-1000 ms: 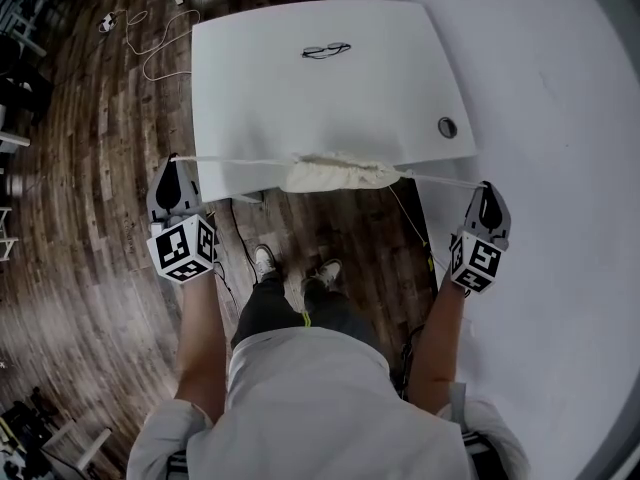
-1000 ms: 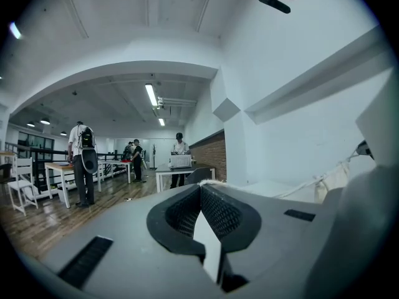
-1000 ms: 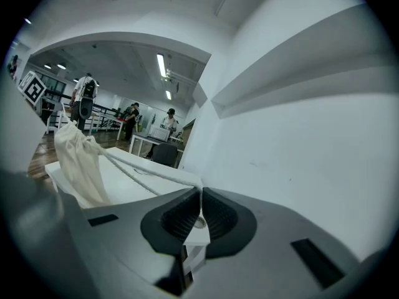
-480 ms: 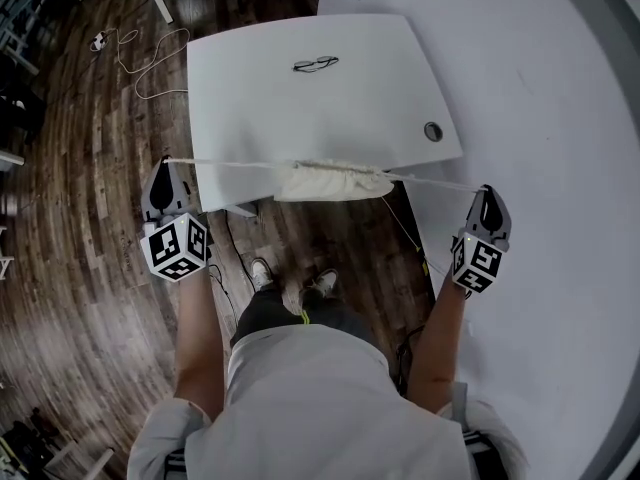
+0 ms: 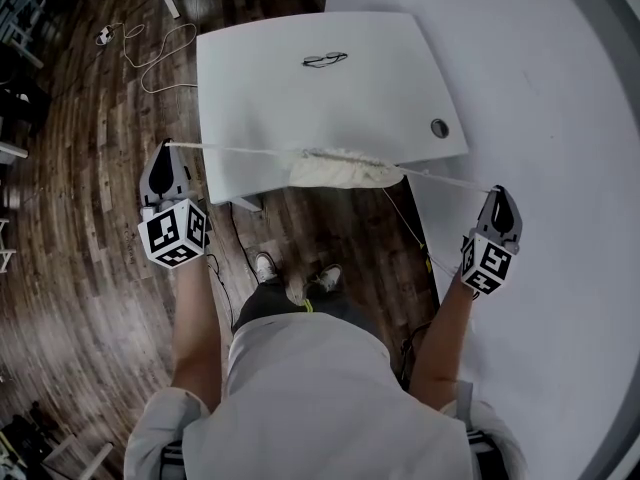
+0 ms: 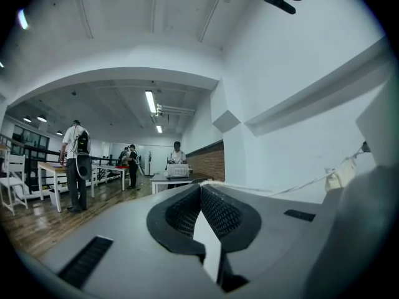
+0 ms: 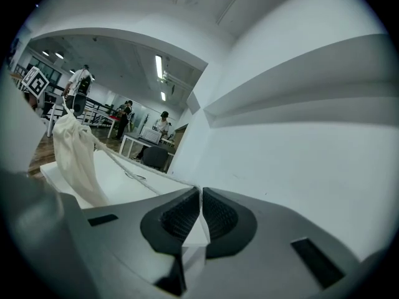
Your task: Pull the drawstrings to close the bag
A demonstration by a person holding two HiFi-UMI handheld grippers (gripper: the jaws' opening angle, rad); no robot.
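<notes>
As they spread wider than before, left gripper (image 5: pixel 168 149) and right gripper (image 5: pixel 500 192) jaws clamped on taut drawstrings (image 5: pixel 236 150), bag (image 5: pixel 340 169) bunched at table (image 5: pixel 300 98) edge

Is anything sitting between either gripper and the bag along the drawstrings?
Nothing visible does. Both drawstrings run taut and bare from the bag at the near edge of the table out to the left gripper and the right gripper, each shut on its cord. The glasses lie far back on the table, away from the lines.

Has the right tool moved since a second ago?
Yes. The right tool, shut on the drawstring, has pulled further right, away from the grommet hole.
</notes>
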